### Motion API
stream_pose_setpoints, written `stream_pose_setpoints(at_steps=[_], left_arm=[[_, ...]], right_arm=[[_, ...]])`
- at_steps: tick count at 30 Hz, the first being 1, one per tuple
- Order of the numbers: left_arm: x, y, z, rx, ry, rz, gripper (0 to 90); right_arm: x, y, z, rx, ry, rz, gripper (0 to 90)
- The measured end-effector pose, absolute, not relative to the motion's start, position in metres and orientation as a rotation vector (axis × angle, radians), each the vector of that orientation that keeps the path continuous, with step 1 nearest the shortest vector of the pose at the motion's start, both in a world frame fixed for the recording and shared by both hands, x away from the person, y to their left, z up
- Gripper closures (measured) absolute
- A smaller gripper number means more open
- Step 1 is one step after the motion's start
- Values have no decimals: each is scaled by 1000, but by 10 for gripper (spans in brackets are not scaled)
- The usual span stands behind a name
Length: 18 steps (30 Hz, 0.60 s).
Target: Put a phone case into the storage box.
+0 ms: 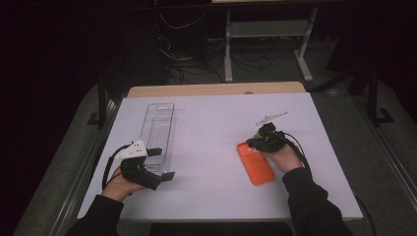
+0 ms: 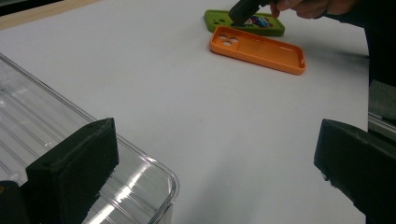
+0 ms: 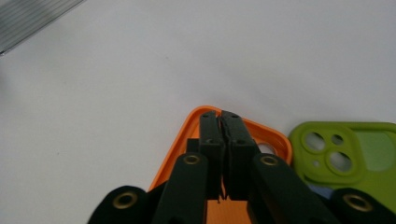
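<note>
Two phone cases: orange case (image 1: pixel 254 163) lengthwise toward the person, right tongs (image 3: pixel 219 119) together above it, left tongs (image 1: pixel 162 163) apart.

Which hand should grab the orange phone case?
Probably the right. The right gripper sits over the orange case, its fingers closed. The left gripper waits open beside the clear tray.

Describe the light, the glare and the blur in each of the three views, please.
High view: the room behind is dark, the white table evenly lit, and the picture a little soft. Left gripper view: bright glare on the clear tray's corner; the orange phone case looks sharp. Right gripper view: the right gripper jaws, very near, look soft.
</note>
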<state>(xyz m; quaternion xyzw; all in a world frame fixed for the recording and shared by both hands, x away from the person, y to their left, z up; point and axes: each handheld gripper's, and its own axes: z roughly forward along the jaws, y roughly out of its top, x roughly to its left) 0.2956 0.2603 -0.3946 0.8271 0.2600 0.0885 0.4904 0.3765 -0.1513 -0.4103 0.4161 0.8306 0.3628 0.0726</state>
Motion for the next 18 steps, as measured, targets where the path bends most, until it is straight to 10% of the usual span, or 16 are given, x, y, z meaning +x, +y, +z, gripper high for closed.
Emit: stream_pose_setpoints(at_steps=[18], left_arm=[[294,258,-395,1995,648,195,0]], right_arm=[[388,-126,-433,1224,2563,1013,884]])
